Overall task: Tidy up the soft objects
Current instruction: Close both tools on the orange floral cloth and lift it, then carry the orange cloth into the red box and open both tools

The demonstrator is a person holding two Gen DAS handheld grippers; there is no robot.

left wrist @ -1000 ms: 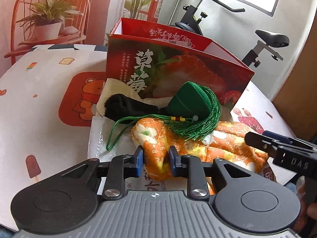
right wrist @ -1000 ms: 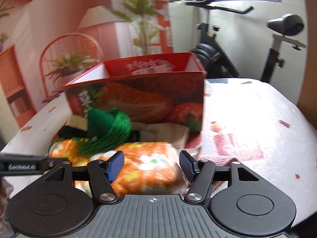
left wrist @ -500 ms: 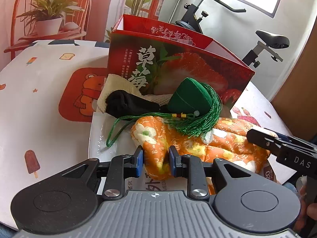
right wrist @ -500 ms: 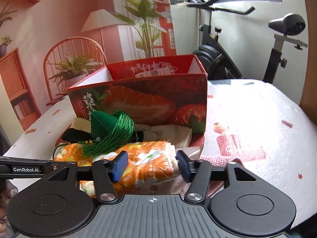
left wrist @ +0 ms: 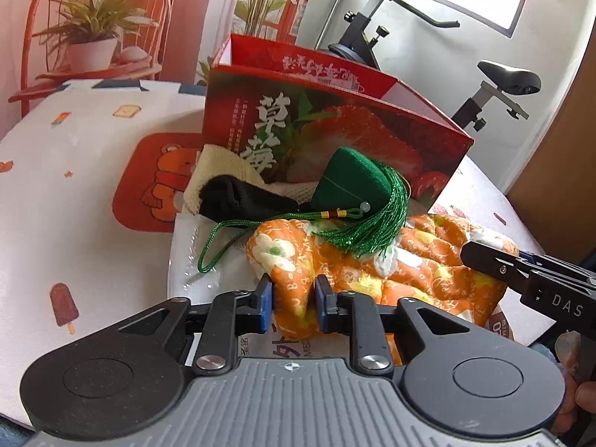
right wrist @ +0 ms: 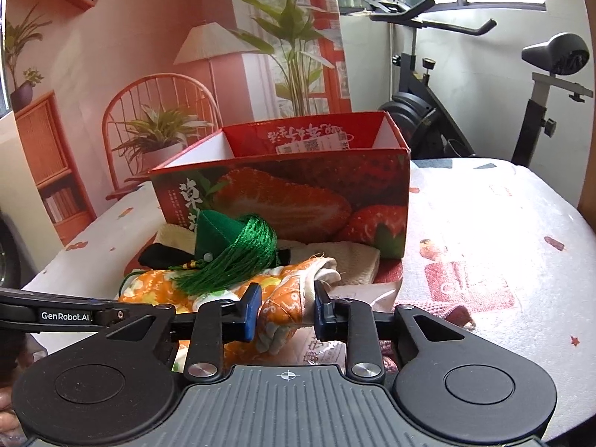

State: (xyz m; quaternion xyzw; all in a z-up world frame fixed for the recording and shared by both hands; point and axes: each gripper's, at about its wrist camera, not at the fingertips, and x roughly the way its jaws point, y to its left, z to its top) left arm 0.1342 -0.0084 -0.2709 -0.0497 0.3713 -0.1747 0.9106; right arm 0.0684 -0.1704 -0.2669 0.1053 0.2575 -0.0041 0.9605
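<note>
An orange floral cloth (left wrist: 409,260) lies across the pile in front of the red strawberry box (left wrist: 335,138). My left gripper (left wrist: 293,300) is shut on its left end. My right gripper (right wrist: 286,311) is shut on its right end (right wrist: 294,298). A green felt pouch with a tassel (left wrist: 354,193) rests on the cloth, also in the right wrist view (right wrist: 234,253). A black cloth (left wrist: 238,201) and a cream knitted cloth (left wrist: 223,164) lie behind it. The box (right wrist: 290,193) stands open at the top.
A white plastic bag (left wrist: 193,260) lies under the pile on the patterned tablecloth (left wrist: 74,186). An exercise bike (right wrist: 484,111) stands behind the table at the right. The right gripper's body (left wrist: 540,283) shows in the left wrist view.
My right gripper has closed from open onto the right end of the orange cloth. The cloth has risen slightly with the green pouch on it. The left gripper keeps its hold.
</note>
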